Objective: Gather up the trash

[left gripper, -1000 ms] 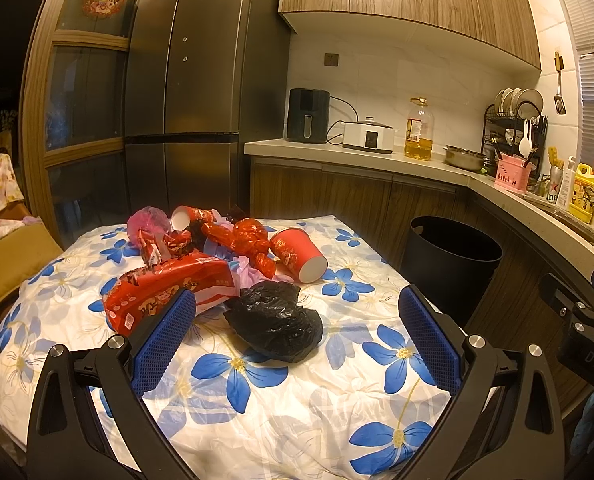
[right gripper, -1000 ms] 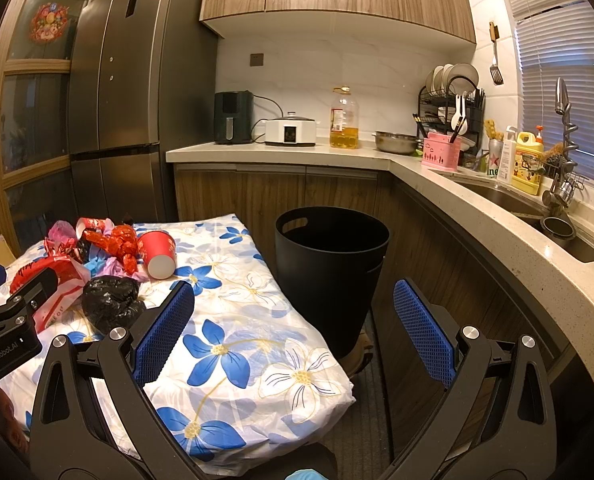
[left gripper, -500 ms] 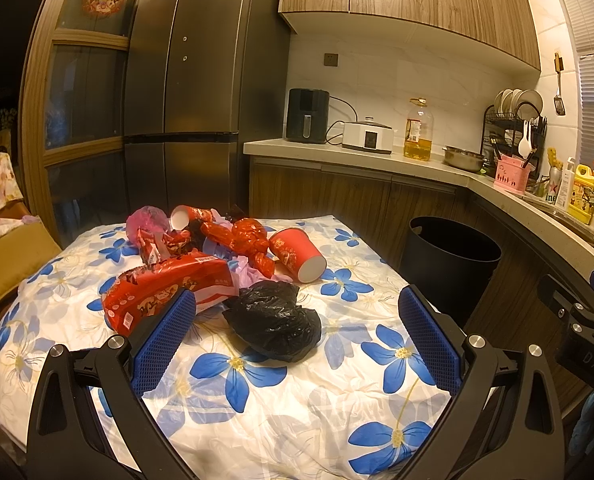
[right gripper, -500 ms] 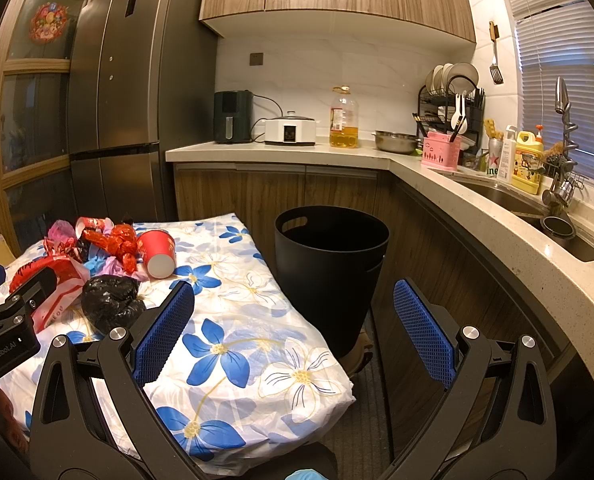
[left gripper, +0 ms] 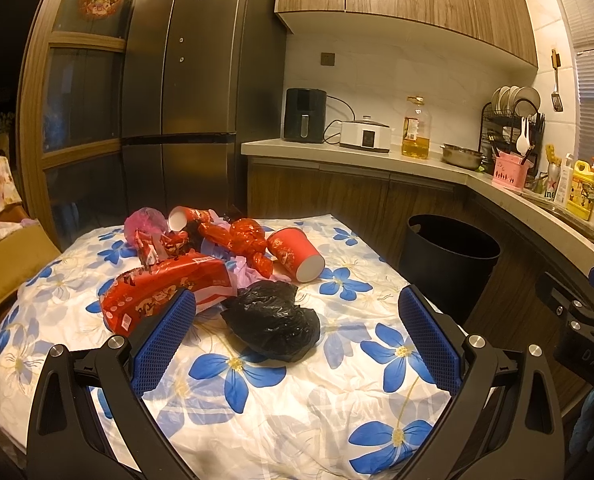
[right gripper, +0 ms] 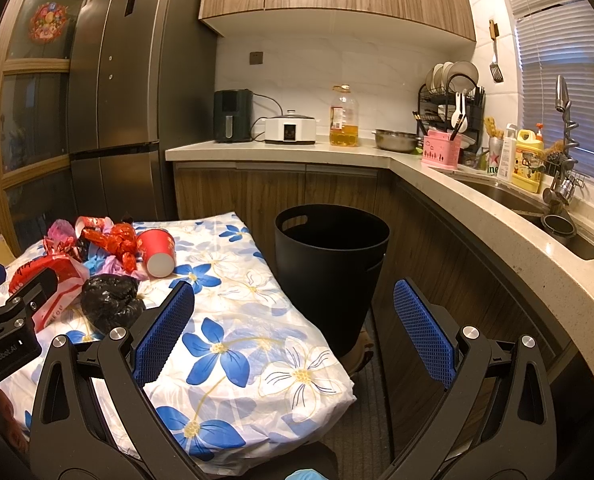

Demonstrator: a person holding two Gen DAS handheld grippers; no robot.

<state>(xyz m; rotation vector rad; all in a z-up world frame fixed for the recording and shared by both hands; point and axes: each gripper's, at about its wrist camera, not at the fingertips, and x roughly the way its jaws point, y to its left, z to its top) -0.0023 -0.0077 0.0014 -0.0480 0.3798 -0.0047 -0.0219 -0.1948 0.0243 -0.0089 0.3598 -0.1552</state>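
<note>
Both tongs are standing released, jaws wide apart and gripping nothing. The left gripper (left gripper: 295, 336) is hovering over the flowered tablecloth (left gripper: 257, 408), its pads framing a crumpled black bag (left gripper: 273, 326) lying just in front of the red trash pile (left gripper: 201, 264), which includes a tipped red paper cup (left gripper: 295, 254). The right gripper (right gripper: 293, 330) is pointing past the table edge. Only its view is showing the whole black bin (right gripper: 331, 268) on the floor beside the table, along with the sink (right gripper: 537, 210); the left wrist view is showing just the bin's upper part.
</note>
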